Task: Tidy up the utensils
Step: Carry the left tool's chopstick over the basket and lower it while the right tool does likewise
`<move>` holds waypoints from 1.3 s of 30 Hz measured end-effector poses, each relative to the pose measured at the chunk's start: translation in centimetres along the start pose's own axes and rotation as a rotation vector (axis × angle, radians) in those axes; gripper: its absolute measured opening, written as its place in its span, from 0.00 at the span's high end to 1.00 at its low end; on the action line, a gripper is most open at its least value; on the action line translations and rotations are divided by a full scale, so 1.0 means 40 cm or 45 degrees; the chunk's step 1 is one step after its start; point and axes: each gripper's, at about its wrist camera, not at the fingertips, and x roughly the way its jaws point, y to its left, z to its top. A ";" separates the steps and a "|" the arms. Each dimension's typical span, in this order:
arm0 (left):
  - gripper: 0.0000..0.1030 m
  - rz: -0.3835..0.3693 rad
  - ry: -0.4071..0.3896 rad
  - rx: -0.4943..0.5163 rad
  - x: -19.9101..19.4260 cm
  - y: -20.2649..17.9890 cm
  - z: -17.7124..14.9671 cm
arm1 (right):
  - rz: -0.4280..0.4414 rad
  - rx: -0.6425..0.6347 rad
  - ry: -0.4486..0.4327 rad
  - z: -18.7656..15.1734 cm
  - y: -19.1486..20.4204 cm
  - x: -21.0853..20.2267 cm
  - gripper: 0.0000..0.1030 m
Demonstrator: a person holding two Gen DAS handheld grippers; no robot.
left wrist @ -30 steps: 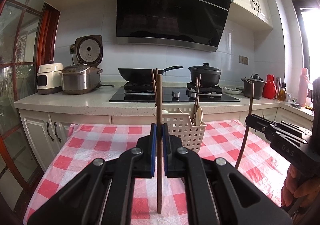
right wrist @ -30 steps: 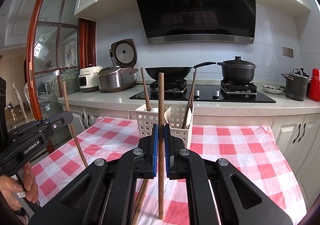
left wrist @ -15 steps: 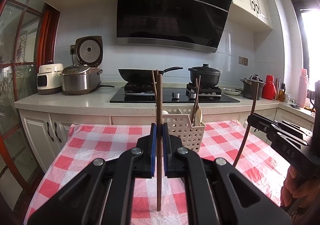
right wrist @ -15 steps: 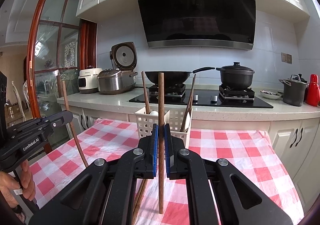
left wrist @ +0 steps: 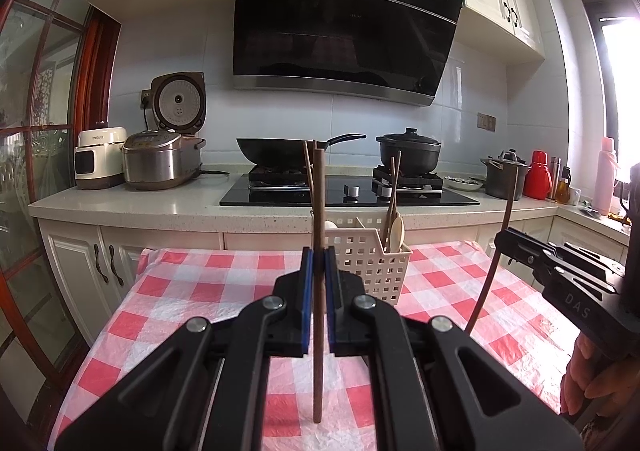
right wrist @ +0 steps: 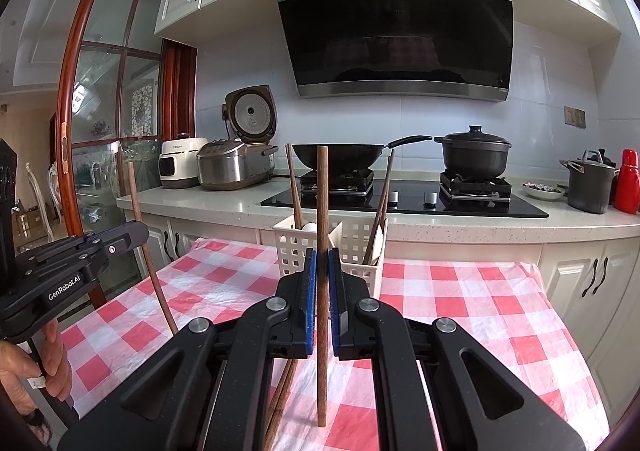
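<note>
1. My left gripper [left wrist: 316, 271] is clamped tight on one brown chopstick [left wrist: 318, 291], which stands upright between the blue pads [left wrist: 306, 299].
2. That stick's lower tip hangs above the checked cloth [left wrist: 180, 291]; its top rises level with the hob [left wrist: 348, 193] behind.
3. My right gripper [right wrist: 322, 275] is likewise closed on a second chopstick [right wrist: 322, 291] — upright, gripped near its middle.
4. From the left camera I see the right gripper [left wrist: 560, 279] off to the right with its stick [left wrist: 494, 267] leaning slightly; a hand [left wrist: 592, 379] holds it from below.
5. From the right camera the left gripper [right wrist: 80, 259] sits at the left edge, its stick [right wrist: 148, 251] tilted, with fingers [right wrist: 52, 363] wrapped on the handle.
6. The white basket [left wrist: 372, 263] stands on the cloth ahead of both grippers, near the table's far edge.
7. It already holds utensils — chopsticks [right wrist: 294, 191] in the left part, more sticks and a pale spoon [left wrist: 397, 231] in the right part.
8. Another brown stick [right wrist: 284, 391] shows low under my right gripper; I cannot tell whether it lies flat on the cloth.
9. Behind on the counter: a wok [right wrist: 340, 157], a black pot [right wrist: 474, 155], a rice cooker [left wrist: 160, 163] with its lid raised.
</note>
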 end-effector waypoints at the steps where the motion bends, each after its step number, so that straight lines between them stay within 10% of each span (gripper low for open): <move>1: 0.94 0.001 -0.001 0.000 0.001 0.000 0.000 | 0.001 0.002 0.001 0.000 0.000 0.000 0.94; 16: 0.94 -0.029 -0.043 0.022 -0.004 -0.020 0.041 | 0.024 -0.011 -0.045 0.050 0.004 0.009 0.94; 39: 0.94 -0.089 -0.025 -0.076 0.231 0.013 0.368 | 0.013 0.104 0.017 0.267 -0.105 0.223 0.94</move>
